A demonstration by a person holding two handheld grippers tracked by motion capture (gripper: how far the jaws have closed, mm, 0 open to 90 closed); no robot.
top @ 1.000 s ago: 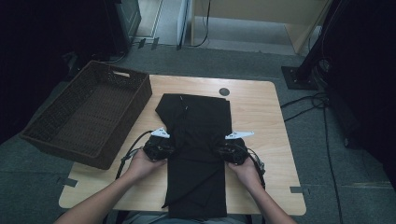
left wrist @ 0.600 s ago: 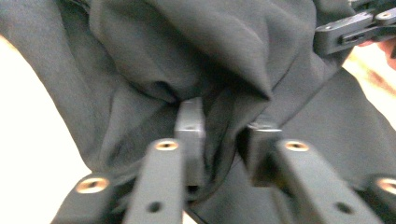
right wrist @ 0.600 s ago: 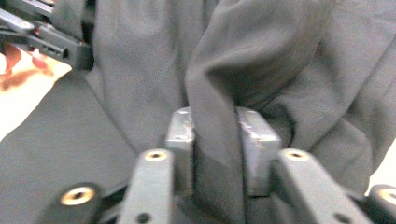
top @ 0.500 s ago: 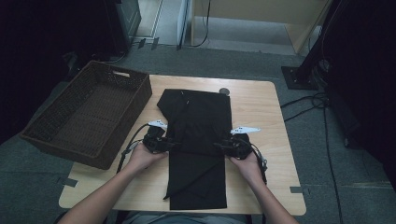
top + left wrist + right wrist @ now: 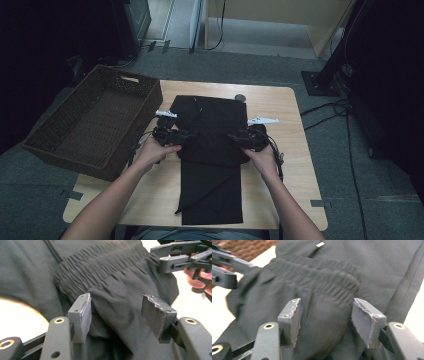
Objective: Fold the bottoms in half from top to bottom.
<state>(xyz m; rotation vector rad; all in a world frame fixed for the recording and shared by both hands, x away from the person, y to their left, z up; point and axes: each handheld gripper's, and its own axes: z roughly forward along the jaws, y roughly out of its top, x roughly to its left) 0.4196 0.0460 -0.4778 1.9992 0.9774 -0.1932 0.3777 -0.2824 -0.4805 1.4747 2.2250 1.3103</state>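
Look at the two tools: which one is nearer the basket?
The left tool, at the black trousers' left edge, beside the brown basket; the right tool is across the cloth.

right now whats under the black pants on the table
The black pants lie folded on the wooden table, which shows bare all round them. Whatever sits beneath the cloth itself is covered.

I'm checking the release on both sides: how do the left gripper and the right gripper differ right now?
The left gripper sits at the black trousers' edge nearer the wicker basket; the right gripper sits at the opposite edge, by bare table. The left gripper's jaws stand over smoother cloth below the gathered waistband; the right gripper's frame a puffed fold. Both have just been opening, with cloth between the jaws, unpinched.
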